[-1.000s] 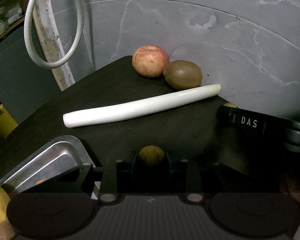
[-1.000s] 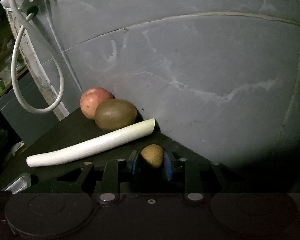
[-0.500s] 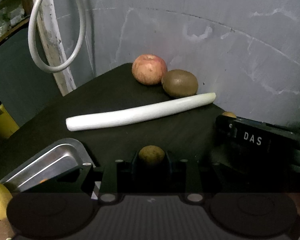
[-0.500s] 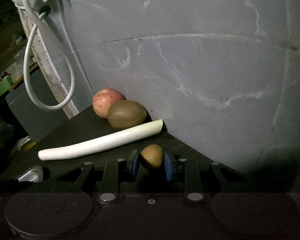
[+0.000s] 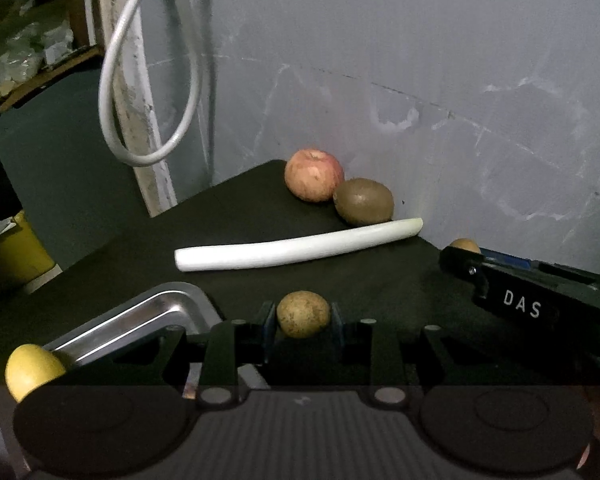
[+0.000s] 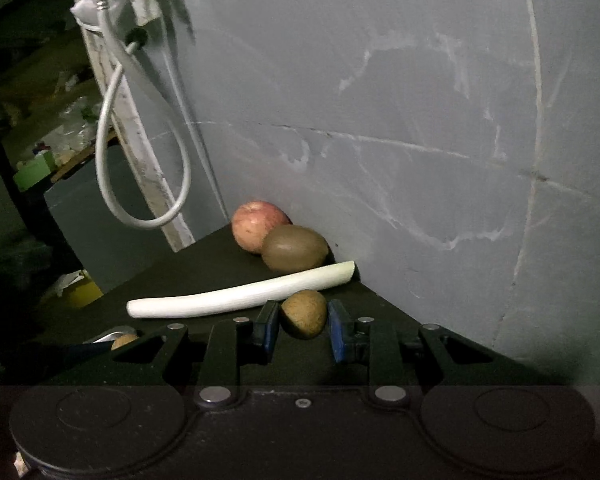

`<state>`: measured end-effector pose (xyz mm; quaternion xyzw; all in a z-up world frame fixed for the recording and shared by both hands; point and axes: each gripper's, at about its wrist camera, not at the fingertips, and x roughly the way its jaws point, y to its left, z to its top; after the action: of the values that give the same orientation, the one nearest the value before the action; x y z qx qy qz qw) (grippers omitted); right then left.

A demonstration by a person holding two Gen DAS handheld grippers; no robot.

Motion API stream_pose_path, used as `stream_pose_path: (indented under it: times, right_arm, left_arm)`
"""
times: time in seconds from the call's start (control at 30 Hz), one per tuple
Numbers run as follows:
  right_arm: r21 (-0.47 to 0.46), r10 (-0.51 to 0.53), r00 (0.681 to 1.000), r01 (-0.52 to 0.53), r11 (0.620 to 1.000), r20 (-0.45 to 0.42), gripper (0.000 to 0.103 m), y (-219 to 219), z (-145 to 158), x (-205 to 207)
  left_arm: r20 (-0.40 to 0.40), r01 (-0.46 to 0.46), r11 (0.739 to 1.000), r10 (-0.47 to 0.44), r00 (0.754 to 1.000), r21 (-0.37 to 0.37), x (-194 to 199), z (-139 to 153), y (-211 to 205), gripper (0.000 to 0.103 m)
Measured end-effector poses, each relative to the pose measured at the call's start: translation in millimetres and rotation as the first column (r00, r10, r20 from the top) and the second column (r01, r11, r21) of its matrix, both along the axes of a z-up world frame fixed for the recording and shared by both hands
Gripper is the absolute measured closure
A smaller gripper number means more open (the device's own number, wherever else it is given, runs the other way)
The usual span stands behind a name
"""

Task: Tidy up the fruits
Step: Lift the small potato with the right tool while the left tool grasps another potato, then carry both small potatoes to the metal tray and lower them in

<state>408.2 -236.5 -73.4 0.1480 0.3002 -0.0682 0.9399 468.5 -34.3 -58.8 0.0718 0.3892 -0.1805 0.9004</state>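
Observation:
My left gripper [image 5: 303, 316] is shut on a small round tan fruit [image 5: 302, 313], held above the dark table [image 5: 220, 224]. My right gripper [image 6: 303, 319] is shut on a second small tan fruit [image 6: 304, 313]; that gripper also shows at the right of the left wrist view [image 5: 466, 254]. At the table's far corner, against the grey wall, a red apple [image 5: 314, 175] touches a brown kiwi [image 5: 364, 201]. A long white stalk [image 5: 296, 250] lies in front of them. A metal tray [image 5: 140, 320] sits at the lower left, with a yellow lemon [image 5: 30, 370] at its near end.
The grey wall [image 6: 420, 120] closes off the table's back and right. A looped white cable [image 5: 152, 92] hangs by a white post at the left. Past the table's left edge are a grey box and a yellow item lower down.
Both grippers have risen and pulled back with their small fruits still held. The apple, kiwi and stalk sit lower and smaller in both views; more of the wall and cable shows.

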Motion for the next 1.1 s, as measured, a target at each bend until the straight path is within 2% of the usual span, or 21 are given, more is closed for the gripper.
stream_pose_path:
  times: [0.53, 1.1]
  right_arm:
    - [-0.026, 0.077, 0.996, -0.076, 0.997, 0.043, 0.074, 40, 29, -53]
    - [-0.073, 0.253, 0.967, -0.251, 0.965, 0.02, 0.074, 113, 31, -111]
  left_arm:
    - [0.035, -0.088, 0.995, 0.089, 0.995, -0.047, -58, 34, 54, 0.072]
    - [-0.005, -0.221, 0.97, 0.222, 0.975, -0.103, -117, 31, 133, 0.072]
